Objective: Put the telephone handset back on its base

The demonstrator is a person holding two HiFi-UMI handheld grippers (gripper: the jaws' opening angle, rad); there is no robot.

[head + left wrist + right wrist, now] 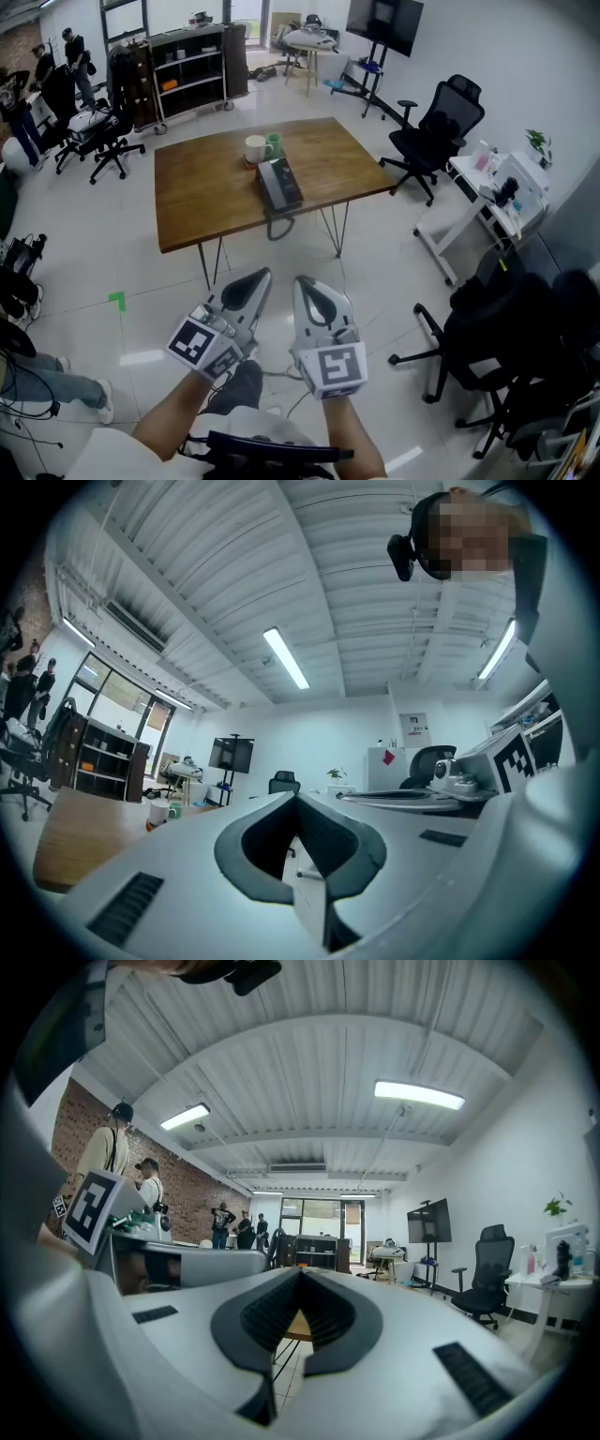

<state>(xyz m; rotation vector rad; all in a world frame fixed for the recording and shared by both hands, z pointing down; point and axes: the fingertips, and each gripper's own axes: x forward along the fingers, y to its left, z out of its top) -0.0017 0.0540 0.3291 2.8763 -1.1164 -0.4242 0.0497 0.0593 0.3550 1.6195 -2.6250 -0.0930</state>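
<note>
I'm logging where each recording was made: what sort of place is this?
Probably an open office or lab: a black swivel chair, a wooden table bearing a telephone, and a screen on a rolling stand.

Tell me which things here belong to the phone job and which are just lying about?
For the job: telephone on the wooden table, its cord hanging over the edge; left tool and right tool, both shut and empty.

Lying about: white mug, green cup, black office chair, shelf unit, screen on a stand.
</note>
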